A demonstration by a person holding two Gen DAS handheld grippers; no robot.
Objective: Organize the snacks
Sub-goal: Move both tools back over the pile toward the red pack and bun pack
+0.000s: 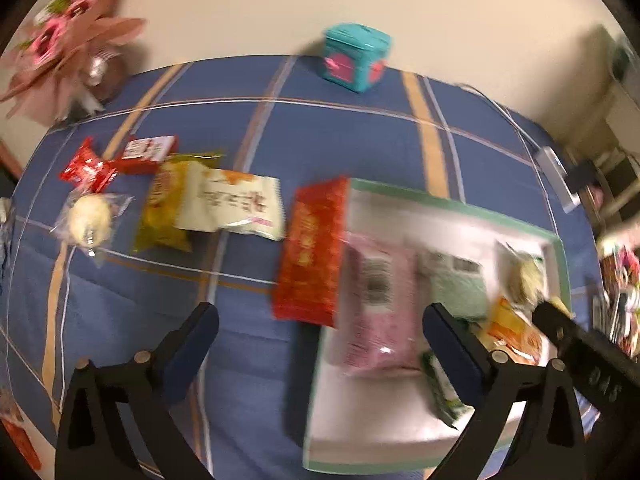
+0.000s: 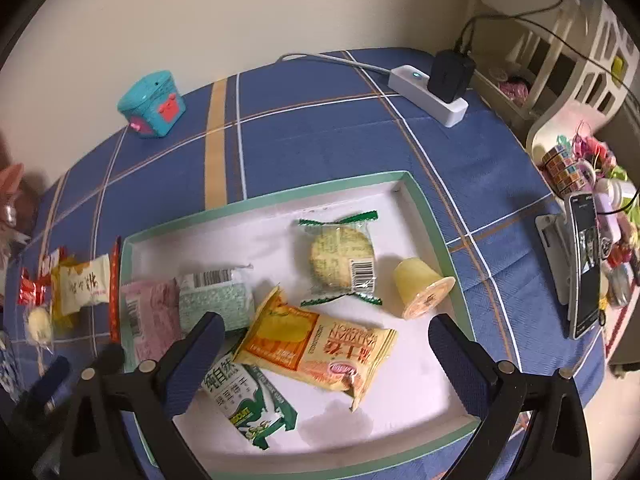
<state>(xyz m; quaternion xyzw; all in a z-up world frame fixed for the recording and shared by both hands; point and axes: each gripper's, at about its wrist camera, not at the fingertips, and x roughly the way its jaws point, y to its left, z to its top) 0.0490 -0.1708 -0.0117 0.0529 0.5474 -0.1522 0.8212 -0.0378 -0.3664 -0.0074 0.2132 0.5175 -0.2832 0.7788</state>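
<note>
A white tray with a green rim (image 2: pixel 272 200) lies on the blue checked cloth. In it lie a yellow-orange snack pack (image 2: pixel 320 344), a round biscuit in clear wrap (image 2: pixel 340 258), a yellow jelly cup (image 2: pixel 420 288), a green-white pack (image 2: pixel 248 400), a pale green pack (image 2: pixel 216 300) and a pink pack (image 2: pixel 150 316). A red pack (image 1: pixel 310 248) leans on the tray's left rim (image 1: pixel 452 200). Left of it lie a white pack (image 1: pixel 236 204), a yellow pack (image 1: pixel 160 208), a round sweet (image 1: pixel 88 220) and red sweets (image 1: pixel 90 168). My left gripper (image 1: pixel 320 340) is open above the cloth and tray edge. My right gripper (image 2: pixel 324 356) is open over the tray.
A teal toy box (image 2: pixel 152 104) stands at the back. A white power strip with a black plug (image 2: pixel 432 88) lies at the back right. A phone on a stand (image 2: pixel 584 268) sits at the right edge. A pink bouquet (image 1: pixel 60 52) stands at the far left.
</note>
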